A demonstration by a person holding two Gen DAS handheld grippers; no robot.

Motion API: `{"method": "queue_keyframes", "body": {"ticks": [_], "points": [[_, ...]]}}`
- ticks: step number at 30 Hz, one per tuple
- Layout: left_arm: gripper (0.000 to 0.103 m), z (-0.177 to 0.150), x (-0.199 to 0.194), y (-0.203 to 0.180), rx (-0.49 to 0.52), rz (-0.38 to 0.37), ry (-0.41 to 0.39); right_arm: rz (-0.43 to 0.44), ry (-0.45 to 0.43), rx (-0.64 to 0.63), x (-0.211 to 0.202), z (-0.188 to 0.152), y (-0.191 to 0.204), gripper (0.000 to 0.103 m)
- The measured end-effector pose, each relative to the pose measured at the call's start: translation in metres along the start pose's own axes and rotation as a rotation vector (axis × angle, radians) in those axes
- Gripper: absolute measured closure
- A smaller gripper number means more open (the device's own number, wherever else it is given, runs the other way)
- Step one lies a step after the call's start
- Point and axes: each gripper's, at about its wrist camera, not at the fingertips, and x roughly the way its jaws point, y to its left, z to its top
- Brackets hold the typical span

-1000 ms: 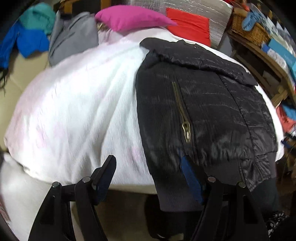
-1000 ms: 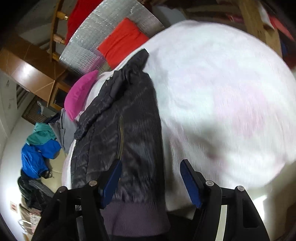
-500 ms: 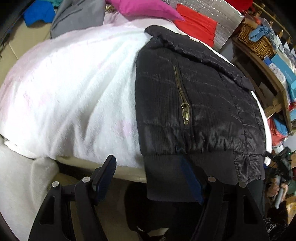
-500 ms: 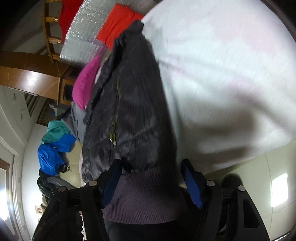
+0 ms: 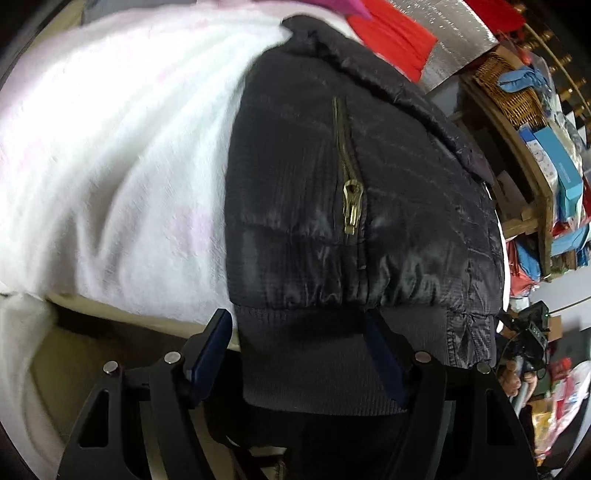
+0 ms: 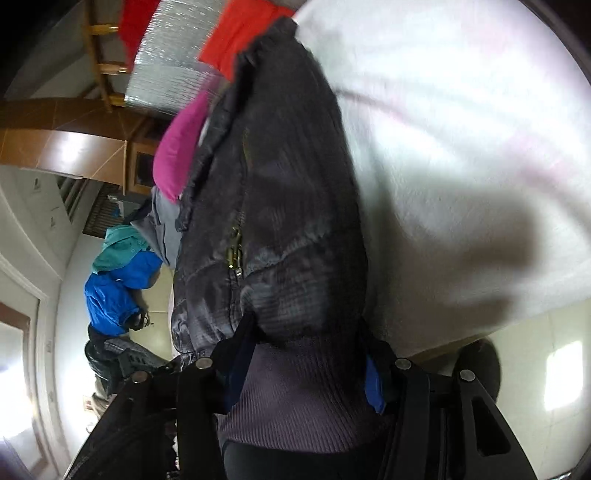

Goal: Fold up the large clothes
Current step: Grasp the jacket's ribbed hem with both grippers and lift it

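A black quilted jacket (image 5: 332, 166) with a brass zipper (image 5: 349, 210) lies on a white fleecy blanket (image 5: 110, 147), its ribbed hem (image 5: 314, 362) hanging over the near edge. My left gripper (image 5: 299, 354) is open, with the left end of the hem between its blue-padded fingers. In the right wrist view the same jacket (image 6: 280, 206) runs away from me. My right gripper (image 6: 306, 362) is open around the hem's right end (image 6: 295, 398).
A pink pillow (image 6: 177, 151), a red cushion (image 5: 391, 33) and a silver padded board (image 5: 443, 22) lie at the far end. A wooden shelf with a wicker basket (image 5: 506, 88) and boxes stands right. Blue and teal clothes (image 6: 118, 280) lie on the floor.
Both grippers have moved down and in toward the jacket's hanging hem. The hem now sits between the fingers of each gripper. Both stay open.
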Motion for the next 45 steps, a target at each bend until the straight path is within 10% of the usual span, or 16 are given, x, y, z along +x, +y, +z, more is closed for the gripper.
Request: {"method": "queue_keyframes", "body": {"ticks": [7, 13, 21, 30, 34, 40, 45], "points": [[0.029, 0.007, -0.006, -0.021, 0.028, -0.068, -0.031, 0.144, -0.050, -0.192, -0.024, 0.009, 0.052, 0.062], [0.030, 0.007, 0.015, -0.013, 0.017, -0.076, -0.002, 0.011, 0.046, -0.110, 0.013, 0.019, 0.034, 0.054], [0.031, 0.016, 0.001, -0.035, 0.088, -0.132, -0.045, 0.114, -0.029, -0.264, -0.006, 0.014, 0.067, 0.068], [0.032, 0.020, 0.023, -0.034, 0.049, -0.129, 0.003, 0.009, 0.061, -0.244, 0.024, 0.013, 0.061, 0.060], [0.062, 0.029, 0.003, -0.044, 0.108, -0.137, -0.076, 0.015, 0.007, -0.404, 0.013, 0.009, 0.095, 0.070], [0.062, 0.030, 0.010, -0.040, 0.102, -0.128, 0.003, -0.008, 0.022, -0.390, 0.016, 0.013, 0.096, 0.073], [0.071, 0.055, -0.019, -0.055, 0.134, -0.197, -0.114, 0.086, -0.052, -0.444, -0.001, 0.030, 0.130, 0.073]]}}
